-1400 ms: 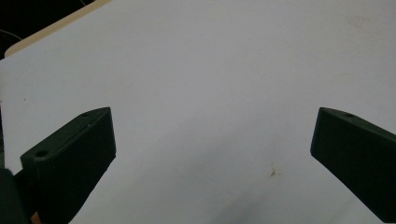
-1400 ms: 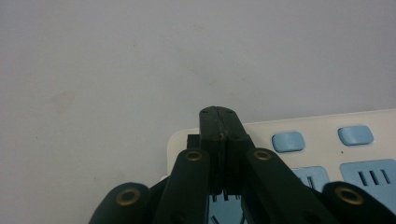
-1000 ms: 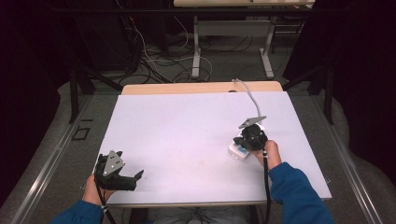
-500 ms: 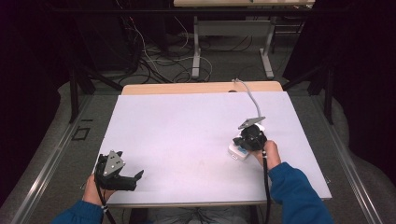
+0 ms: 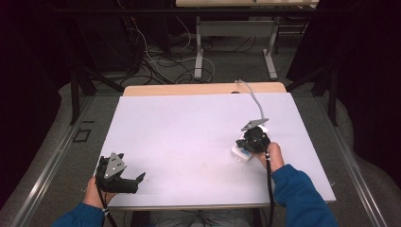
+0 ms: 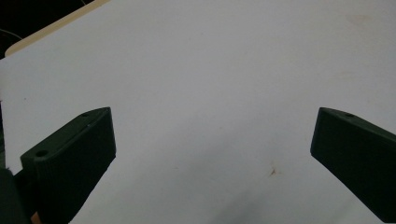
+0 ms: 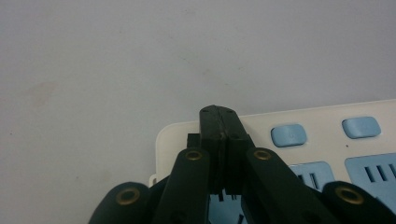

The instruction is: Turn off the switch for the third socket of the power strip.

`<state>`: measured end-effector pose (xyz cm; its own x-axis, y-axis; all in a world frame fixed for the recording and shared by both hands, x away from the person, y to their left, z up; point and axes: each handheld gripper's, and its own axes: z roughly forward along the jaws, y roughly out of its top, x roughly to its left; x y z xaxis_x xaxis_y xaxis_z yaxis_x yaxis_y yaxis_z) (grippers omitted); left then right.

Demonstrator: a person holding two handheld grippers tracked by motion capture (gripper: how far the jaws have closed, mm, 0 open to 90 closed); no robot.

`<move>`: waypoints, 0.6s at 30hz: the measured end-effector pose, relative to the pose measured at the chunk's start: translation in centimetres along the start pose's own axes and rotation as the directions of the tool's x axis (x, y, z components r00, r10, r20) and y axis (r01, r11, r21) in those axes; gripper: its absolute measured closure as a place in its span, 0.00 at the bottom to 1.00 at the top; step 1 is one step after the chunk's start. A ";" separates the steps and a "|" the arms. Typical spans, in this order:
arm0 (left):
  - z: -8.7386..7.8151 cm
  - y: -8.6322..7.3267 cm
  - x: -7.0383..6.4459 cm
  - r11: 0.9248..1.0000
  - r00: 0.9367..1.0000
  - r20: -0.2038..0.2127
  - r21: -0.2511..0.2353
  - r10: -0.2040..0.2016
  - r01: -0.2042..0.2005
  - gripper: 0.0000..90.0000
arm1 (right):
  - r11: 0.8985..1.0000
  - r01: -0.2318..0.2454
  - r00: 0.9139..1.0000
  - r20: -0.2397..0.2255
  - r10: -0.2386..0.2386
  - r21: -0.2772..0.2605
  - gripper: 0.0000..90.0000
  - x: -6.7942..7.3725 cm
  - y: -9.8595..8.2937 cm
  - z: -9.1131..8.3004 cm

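The right gripper (image 7: 218, 116), jaws pressed together, rests over the white power strip (image 7: 322, 140) near the tabletop's (image 5: 189, 132) right edge. The left gripper (image 6: 212, 154) hangs wide open and empty by the front-left corner.

Quick count: one white power strip (image 5: 242, 152) on one counter (image 5: 189, 137), with one grey cord (image 5: 252, 96) running off it. Up close the strip has two blue buttons (image 7: 288, 135). Two claws total, left claw (image 5: 138, 178) and right claw (image 5: 246, 142).

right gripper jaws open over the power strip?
No: in the right gripper view the right gripper has its two black jaws pressed together with no gap, above the white power strip with its blue buttons.
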<state>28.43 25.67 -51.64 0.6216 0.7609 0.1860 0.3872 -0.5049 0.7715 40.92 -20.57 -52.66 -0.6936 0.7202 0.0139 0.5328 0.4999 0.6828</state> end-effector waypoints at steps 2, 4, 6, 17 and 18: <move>0.0 0.0 0.0 1.000 1.000 -0.008 -0.002 0.006 -0.006 0.00 | 1.000 -0.001 1.000 -0.004 0.001 0.000 1.00 0.0 0.0 0.0; 0.0 0.0 0.0 1.000 1.000 -0.005 -0.002 0.000 0.000 0.00 | 1.000 -0.007 1.000 -0.007 0.007 -0.002 1.00 0.0 0.0 0.0; 0.0 0.0 0.0 1.000 1.000 -0.007 0.000 0.006 -0.006 0.00 | 1.000 -0.009 1.000 -0.002 0.009 0.004 1.00 0.0 0.0 0.0; 0.0 0.0 0.0 1.000 1.000 -0.010 -0.004 0.006 -0.006 0.00 | 1.000 -0.015 1.000 -0.001 0.015 0.008 1.00 0.1 0.0 -0.1; 0.0 0.0 0.0 1.000 1.000 -0.008 -0.001 0.006 -0.006 0.00 | 1.000 -0.008 1.000 0.003 0.008 0.007 1.00 0.0 0.0 -0.1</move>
<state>28.43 25.70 -51.63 0.6186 0.7610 0.1957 0.3825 -0.5092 0.7710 40.85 -20.61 -52.62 -0.6875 0.7260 0.0171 0.5417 0.4971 0.6778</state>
